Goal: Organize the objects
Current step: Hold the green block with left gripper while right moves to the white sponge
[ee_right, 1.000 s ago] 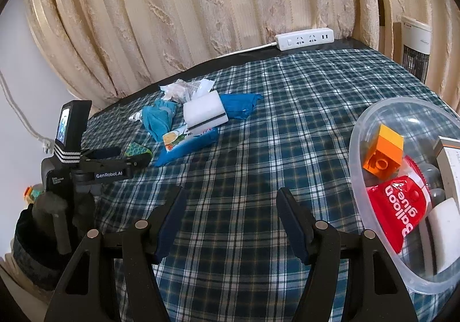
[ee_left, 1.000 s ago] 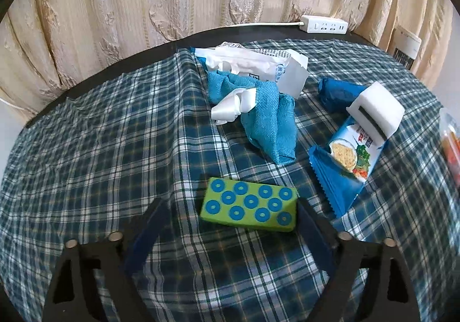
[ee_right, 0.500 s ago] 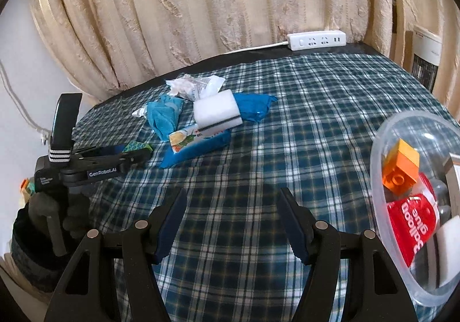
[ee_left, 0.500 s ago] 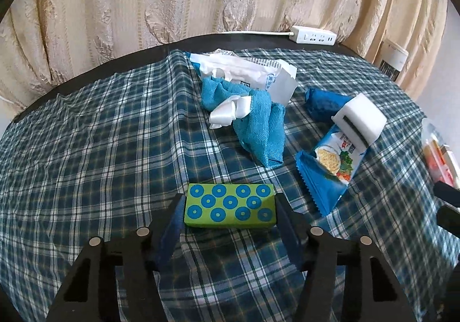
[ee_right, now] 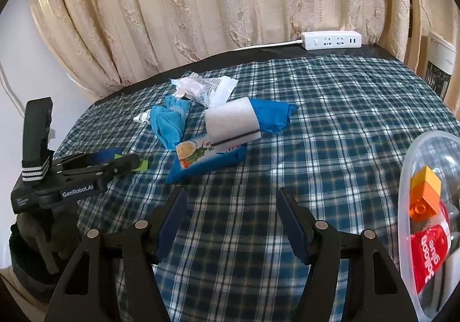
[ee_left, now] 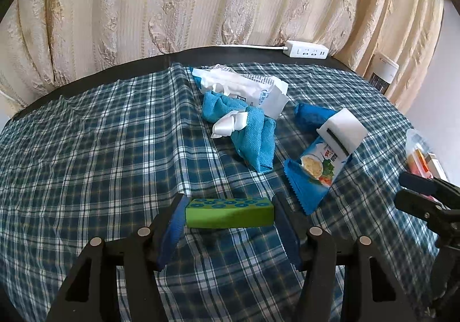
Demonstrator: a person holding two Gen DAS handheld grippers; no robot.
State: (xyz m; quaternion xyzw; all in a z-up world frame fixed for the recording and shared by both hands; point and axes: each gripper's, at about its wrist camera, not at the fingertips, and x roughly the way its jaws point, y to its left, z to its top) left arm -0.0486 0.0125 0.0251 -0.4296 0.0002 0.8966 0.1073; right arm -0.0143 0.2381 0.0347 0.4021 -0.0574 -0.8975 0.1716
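**Green block gripped over the plaid cloth**

Plaid tablecloth [ee_left: 95, 149] spreads wide; left gripper [ee_left: 228, 217], jaws just closed, clamps the green block [ee_left: 228, 214] by its short ends, apparently lifted clear; it looks light and rigid; right gripper [ee_right: 231, 215] gapes empty.

The left gripper [ee_left: 229, 217] is pointing steeply downward, its 2 blue-padded fingers [ee_left: 172, 227] reaching toward 12 o'clock in its own view. Its jaws have just been closing and are now pressing on both ends of a green block [ee_left: 229, 212], gripping it between the pads. From the right wrist view, this gripper [ee_right: 126, 165] is showing at 9 o'clock, its black body held by a gloved hand [ee_right: 43, 238]. The right gripper [ee_right: 231, 207] is also angling downward, its 2 fingers [ee_right: 290, 224] standing apart with nothing between them.
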